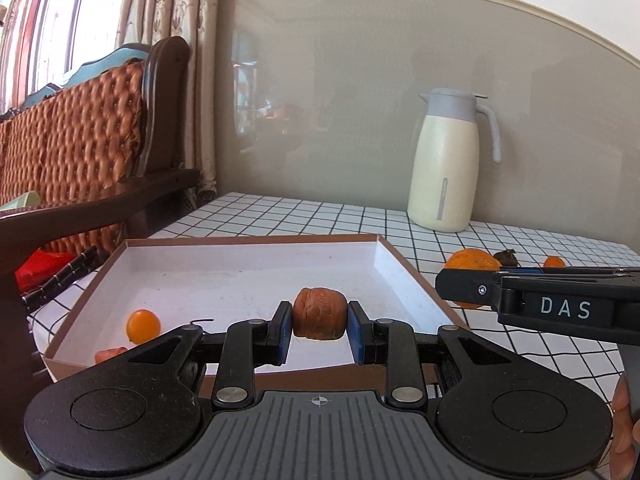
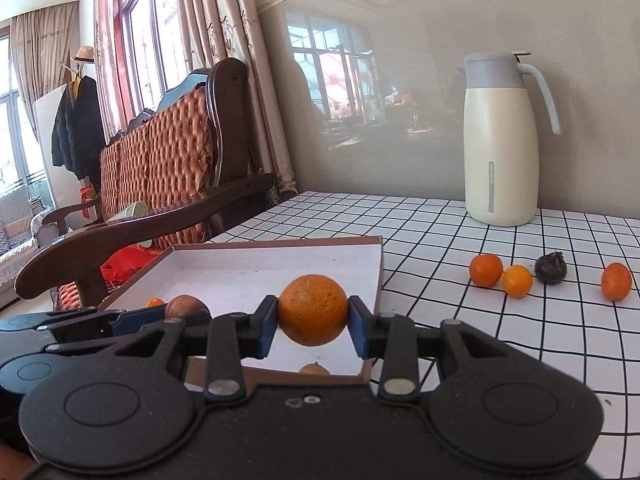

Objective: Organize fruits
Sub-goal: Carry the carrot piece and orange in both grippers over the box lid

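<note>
My left gripper [image 1: 319,322] is shut on a brown wrinkled fruit [image 1: 319,312] and holds it above the shallow white box [image 1: 256,264]. A small orange fruit [image 1: 143,324] lies in the box at the left. My right gripper [image 2: 313,318] is shut on a large orange [image 2: 313,309] above the box's right part [image 2: 372,276]. The right gripper shows in the left wrist view [image 1: 452,285] beside the box, with the orange [image 1: 472,261] partly hidden. The left gripper and its brown fruit [image 2: 185,306] show at the left of the right wrist view.
On the checked tablecloth [image 2: 460,320] to the right of the box lie three small orange fruits [image 2: 485,269] [image 2: 517,281] [image 2: 616,281] and a dark fruit [image 2: 551,268]. A cream thermos jug [image 2: 500,140] stands by the wall. A wooden sofa [image 2: 160,184] stands left of the table.
</note>
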`<act>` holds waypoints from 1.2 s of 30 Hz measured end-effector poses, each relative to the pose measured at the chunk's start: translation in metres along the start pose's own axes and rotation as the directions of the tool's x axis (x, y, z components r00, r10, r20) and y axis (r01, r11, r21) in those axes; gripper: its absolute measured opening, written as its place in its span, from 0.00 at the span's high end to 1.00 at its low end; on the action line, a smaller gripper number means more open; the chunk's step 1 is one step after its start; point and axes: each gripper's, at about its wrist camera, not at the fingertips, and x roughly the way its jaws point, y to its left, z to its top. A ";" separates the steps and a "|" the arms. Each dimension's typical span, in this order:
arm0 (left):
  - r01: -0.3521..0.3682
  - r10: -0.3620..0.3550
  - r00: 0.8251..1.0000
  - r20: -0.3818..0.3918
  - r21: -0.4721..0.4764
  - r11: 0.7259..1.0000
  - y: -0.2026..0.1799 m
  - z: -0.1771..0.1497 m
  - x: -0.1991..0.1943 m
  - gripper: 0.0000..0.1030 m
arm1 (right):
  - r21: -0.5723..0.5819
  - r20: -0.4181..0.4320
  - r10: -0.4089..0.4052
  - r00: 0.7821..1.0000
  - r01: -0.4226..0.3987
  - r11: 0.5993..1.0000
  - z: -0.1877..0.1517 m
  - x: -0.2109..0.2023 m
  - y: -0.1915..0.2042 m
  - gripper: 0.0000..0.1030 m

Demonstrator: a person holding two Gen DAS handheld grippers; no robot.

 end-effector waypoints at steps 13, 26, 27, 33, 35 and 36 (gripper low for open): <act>-0.078 0.078 0.997 -0.004 -0.055 0.995 0.042 0.003 0.009 0.71 | -0.001 0.001 0.025 1.000 -0.025 1.000 0.003 0.024 0.022 0.72; -0.135 0.136 0.991 0.002 -0.087 0.987 0.065 0.011 0.030 0.71 | 0.006 -0.007 -0.011 1.000 0.011 1.000 0.002 0.042 0.025 0.72; -0.139 0.140 0.990 0.002 -0.089 0.986 0.067 0.011 0.031 0.71 | 0.006 -0.007 -0.015 1.000 0.015 1.000 0.002 0.043 0.025 0.72; -0.159 0.159 0.987 -0.009 -0.104 0.982 0.075 0.011 0.042 0.71 | 0.022 -0.015 -0.043 0.999 0.043 0.999 0.003 0.054 0.020 0.72; -0.165 0.165 0.986 -0.008 -0.106 0.981 0.076 0.012 0.046 0.71 | 0.026 -0.018 -0.052 0.998 0.053 0.998 0.004 0.058 0.019 0.72; -0.169 0.169 0.986 -0.008 -0.105 0.980 0.077 0.012 0.048 0.71 | 0.025 -0.020 -0.058 0.998 0.058 0.998 0.005 0.060 0.018 0.72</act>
